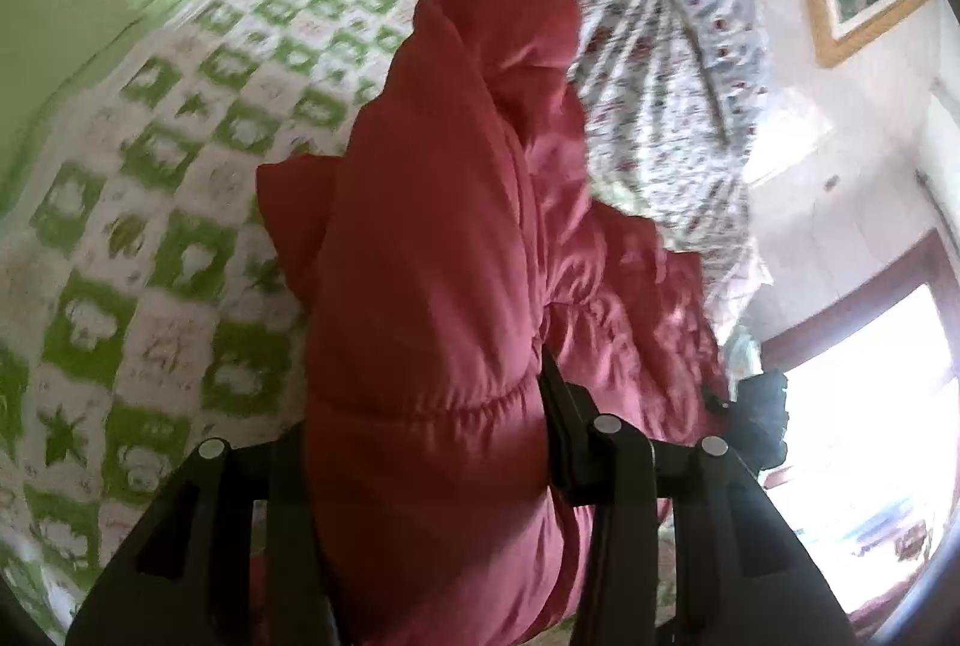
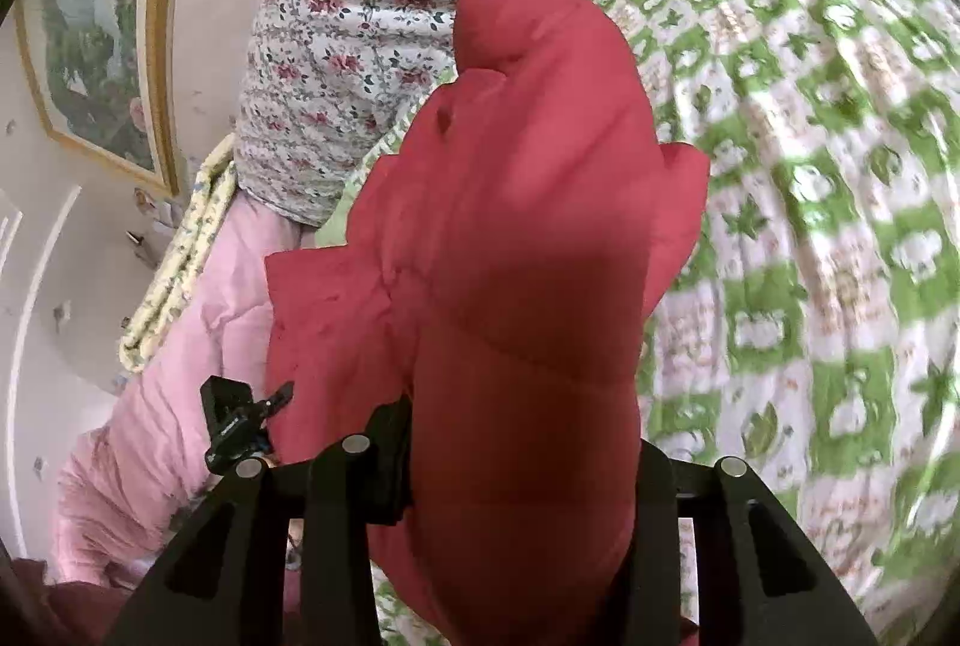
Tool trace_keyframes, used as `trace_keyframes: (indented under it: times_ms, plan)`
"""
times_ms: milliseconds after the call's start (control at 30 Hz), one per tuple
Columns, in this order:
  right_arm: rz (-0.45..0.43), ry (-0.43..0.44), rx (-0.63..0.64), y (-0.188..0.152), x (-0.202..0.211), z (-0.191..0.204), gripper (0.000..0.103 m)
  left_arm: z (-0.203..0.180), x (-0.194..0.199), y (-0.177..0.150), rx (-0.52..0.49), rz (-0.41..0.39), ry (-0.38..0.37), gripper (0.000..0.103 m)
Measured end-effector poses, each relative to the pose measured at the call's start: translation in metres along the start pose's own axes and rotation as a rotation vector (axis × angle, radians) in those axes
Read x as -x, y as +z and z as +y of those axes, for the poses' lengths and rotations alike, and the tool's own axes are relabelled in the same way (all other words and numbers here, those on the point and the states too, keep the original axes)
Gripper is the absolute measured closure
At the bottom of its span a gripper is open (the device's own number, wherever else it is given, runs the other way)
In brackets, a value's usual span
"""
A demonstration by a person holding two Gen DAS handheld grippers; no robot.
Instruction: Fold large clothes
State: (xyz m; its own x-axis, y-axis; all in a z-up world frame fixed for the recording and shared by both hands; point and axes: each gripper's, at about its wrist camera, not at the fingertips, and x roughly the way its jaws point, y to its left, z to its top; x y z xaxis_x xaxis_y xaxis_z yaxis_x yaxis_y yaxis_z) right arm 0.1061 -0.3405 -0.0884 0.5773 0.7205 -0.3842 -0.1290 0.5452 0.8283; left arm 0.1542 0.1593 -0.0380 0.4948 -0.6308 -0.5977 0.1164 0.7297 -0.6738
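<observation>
A red puffy jacket point(image 1: 444, 238) hangs bunched over the bed. My left gripper point(image 1: 420, 436) is shut on a thick fold of it, the padded cloth bulging between the two fingers. In the right wrist view the same red jacket point(image 2: 528, 238) fills the middle. My right gripper point(image 2: 522, 454) is shut on another thick fold of it. Both fingertips are hidden by the cloth. The right gripper also shows at the right edge of the left wrist view point(image 1: 759, 418), and the left gripper shows at the left of the right wrist view point(image 2: 234, 424).
A green and white checked bedspread point(image 1: 156, 250) covers the bed point(image 2: 810, 226). A floral quilt pile point(image 1: 648, 63) lies behind the jacket point(image 2: 384, 21). A pink blanket point(image 2: 156, 406) lies at the bed's side. A framed picture point(image 2: 102, 39) hangs on the wall. A bright window point(image 1: 870, 436) is at right.
</observation>
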Motion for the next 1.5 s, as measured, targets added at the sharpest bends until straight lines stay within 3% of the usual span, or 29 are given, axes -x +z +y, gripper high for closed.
trace_keyframes:
  times_ms: [100,367,500,800,967,1067,1200,1500]
  plan:
    - [-0.014,-0.039,-0.020,-0.002,-0.007,-0.014,0.059,0.010,-0.009,-0.006,0.035,-0.009,0.026,0.060]
    - [-0.040,-0.055,-0.042,-0.007,-0.018,-0.033,0.048,0.006,-0.017,-0.011,0.012,-0.034,0.110,0.053]
    - [-0.047,-0.088,-0.027,-0.009,-0.018,-0.029,0.047,-0.005,-0.015,-0.017,-0.039,-0.067,0.202,0.042]
    - [-0.055,-0.121,-0.023,-0.008,-0.022,-0.024,0.047,-0.005,0.005,-0.025,-0.032,-0.076,0.248,0.033]
    - [-0.066,-0.134,-0.034,-0.007,-0.022,-0.023,0.046,-0.013,0.032,-0.035,-0.056,-0.134,0.307,0.030]
    - [-0.065,-0.148,-0.031,-0.006,-0.022,-0.021,0.040,-0.027,0.048,-0.039,-0.094,-0.180,0.362,0.030]
    - [-0.072,-0.191,-0.001,-0.007,-0.020,-0.014,0.039,-0.049,0.058,-0.044,-0.165,-0.199,0.350,0.030]
    - [-0.090,-0.266,-0.001,-0.007,0.001,-0.003,0.034,-0.103,0.030,-0.061,-0.308,-0.123,0.307,0.030]
